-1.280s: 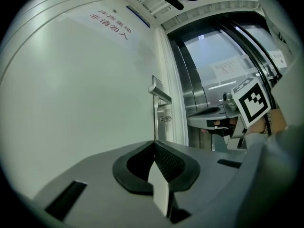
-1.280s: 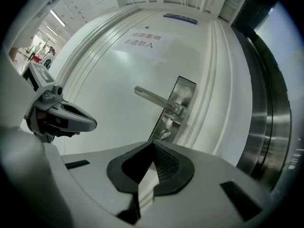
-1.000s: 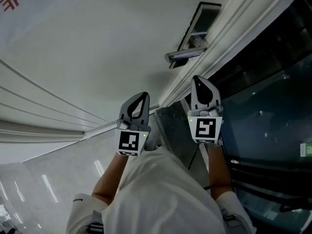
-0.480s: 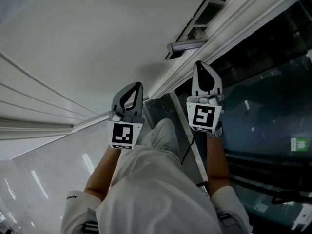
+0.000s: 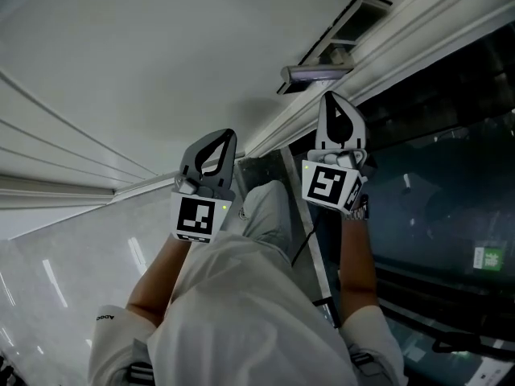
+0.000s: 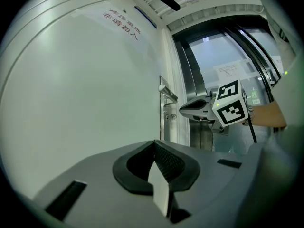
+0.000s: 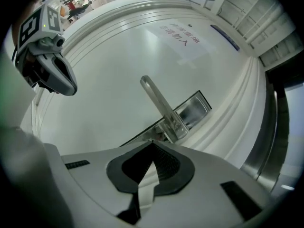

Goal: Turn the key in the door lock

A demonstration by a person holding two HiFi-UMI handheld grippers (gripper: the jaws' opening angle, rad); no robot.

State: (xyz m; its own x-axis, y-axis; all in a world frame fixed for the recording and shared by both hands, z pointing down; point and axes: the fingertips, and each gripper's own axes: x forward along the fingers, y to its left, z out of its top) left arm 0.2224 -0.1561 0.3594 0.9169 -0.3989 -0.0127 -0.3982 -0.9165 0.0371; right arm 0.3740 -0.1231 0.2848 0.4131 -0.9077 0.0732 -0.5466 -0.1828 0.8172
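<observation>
A silver lever handle (image 5: 318, 73) sticks out of a metal lock plate (image 5: 342, 29) on the white door (image 5: 161, 63). My right gripper (image 5: 338, 112) is shut, its tips just below that handle (image 7: 159, 106) and close to the plate (image 7: 192, 109). In the left gripper view a small metal piece (image 6: 170, 117), perhaps the key, sits under the handle (image 6: 167, 93), just ahead of the right gripper (image 6: 183, 110). No key shows between the right pads. My left gripper (image 5: 211, 155) is shut and empty, held off the door to the left (image 7: 66, 87).
White door frame mouldings (image 5: 418, 30) run beside the lock. Dark glass panels (image 5: 451, 159) and a steel frame (image 6: 192, 70) stand to the right. Red lettering (image 7: 183, 34) and a blue strip (image 7: 225, 37) mark the door. The person's light clothing (image 5: 241, 312) fills the lower head view.
The right gripper has rolled, so its marker cube now sits tilted, and it stays by the handle. The left gripper holds its place. The head camera has shifted a little.
</observation>
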